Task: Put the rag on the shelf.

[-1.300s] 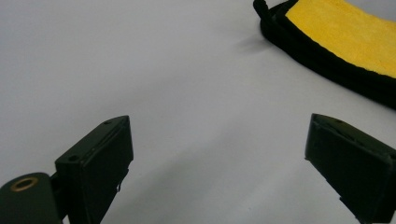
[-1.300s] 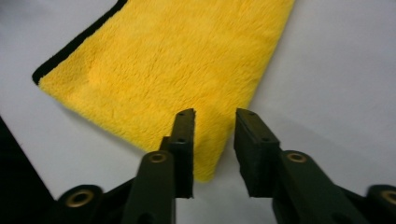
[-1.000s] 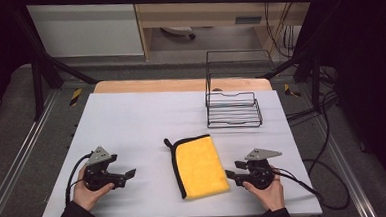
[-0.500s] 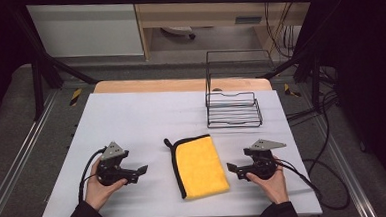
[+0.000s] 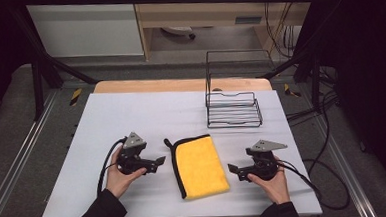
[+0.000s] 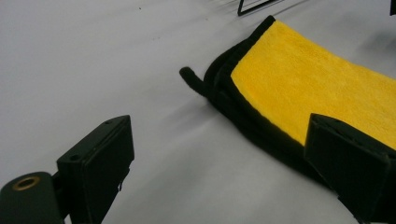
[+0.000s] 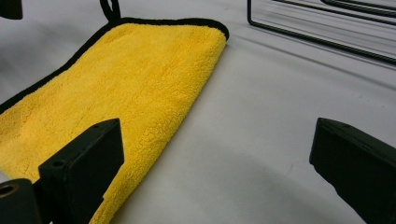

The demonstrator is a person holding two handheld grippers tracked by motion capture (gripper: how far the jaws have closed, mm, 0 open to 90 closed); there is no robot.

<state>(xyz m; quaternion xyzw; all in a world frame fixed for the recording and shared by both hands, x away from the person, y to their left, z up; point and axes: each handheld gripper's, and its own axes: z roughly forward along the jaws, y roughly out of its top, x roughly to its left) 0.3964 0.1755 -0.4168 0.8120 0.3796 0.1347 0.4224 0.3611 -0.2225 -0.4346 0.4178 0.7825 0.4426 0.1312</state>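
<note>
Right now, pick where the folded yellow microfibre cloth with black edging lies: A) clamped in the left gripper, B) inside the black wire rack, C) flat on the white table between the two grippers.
C: the cloth lies flat on the table, between the open left gripper and right gripper.

The folded yellow cloth point(image 5: 202, 166) before me is a thick, nubbly pile, matt all over, edged in a smoother black fabric binding point(image 6: 243, 109) with a small loop of the same stuff. My own jaws look like hard black plastic, flat-faced and dull (one carries a brass-coloured ring at its base). The white tabletop point(image 5: 146, 116) is smooth with a faint sheen, its far strip pale bare wood point(image 5: 169, 84), and the black wire rack point(image 5: 233, 106) is thin, smooth metal rod.
</note>
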